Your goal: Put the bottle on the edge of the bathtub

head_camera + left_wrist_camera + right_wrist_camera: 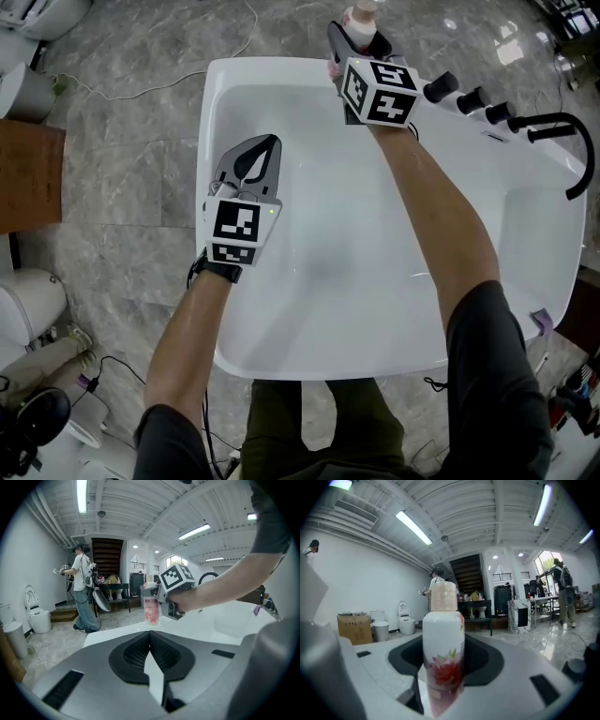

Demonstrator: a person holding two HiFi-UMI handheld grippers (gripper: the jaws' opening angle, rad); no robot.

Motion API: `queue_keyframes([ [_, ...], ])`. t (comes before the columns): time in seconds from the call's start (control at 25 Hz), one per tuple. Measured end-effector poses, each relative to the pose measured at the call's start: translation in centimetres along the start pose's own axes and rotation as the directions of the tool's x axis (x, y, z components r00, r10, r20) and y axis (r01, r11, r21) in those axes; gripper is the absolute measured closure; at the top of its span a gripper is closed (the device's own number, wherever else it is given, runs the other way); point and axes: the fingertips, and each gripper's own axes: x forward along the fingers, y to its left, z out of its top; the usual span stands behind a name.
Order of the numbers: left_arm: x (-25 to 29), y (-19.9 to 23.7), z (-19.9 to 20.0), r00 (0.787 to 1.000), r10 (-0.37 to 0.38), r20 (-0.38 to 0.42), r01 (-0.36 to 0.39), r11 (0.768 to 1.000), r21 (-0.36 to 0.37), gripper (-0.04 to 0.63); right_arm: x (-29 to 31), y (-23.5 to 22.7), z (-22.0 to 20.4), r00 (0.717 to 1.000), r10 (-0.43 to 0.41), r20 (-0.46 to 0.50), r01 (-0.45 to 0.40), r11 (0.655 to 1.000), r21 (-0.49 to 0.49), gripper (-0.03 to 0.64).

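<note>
Grey marble floor spreads left of the left tongs. Ahead of the right tongs stand a white wall, 1 cardboard box, a toilet, a dark staircase and a black table. Strip lights cross the ribbed white ceiling. A bright window shows to their right.

No legible text; bottle print floral only

We identify the bathtub as smooth, glossy white; the bottle as glossy plastic; the floor as polished grey stone.
</note>
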Motion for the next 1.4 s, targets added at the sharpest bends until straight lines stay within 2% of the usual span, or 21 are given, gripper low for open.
queue_keyframes([
  [0.32, -0.2, 0.0, -1.1, 1.0, 0.001, -0.02, -0.001, 1.0, 0.015, 0.593, -0.3, 0.2, -0.3, 0.999, 0.006, 0.038, -0.006, 1.0, -0.017, 0.396],
  [0.88, -0.9, 0.1, -0.7, 0.999, 0.001, -0.032, -0.001, 1.0, 0.004, 0.592, -2.4, 1.0, -0.2, 0.998, 0.059, 0.012, -0.058, 0.996, -0.072, 0.367],
  [1.16, -1.9, -0.6, 1.4, 1.0, 0.009, -0.021, -0.009, 1.0, -0.003, 0.594, -6.1, 0.4, 0.4, 0.998, 0.063, -0.019, -0.064, 0.996, -0.068, 0.367],
  [1.4, -4.8, -1.3, 5.1, 1.0, 0.023, -0.016, -0.023, 1.0, -0.003, 0.592, -11.7, 1.0, 1.8, 0.995, 0.066, -0.074, -0.071, 0.995, -0.073, 0.367],
])
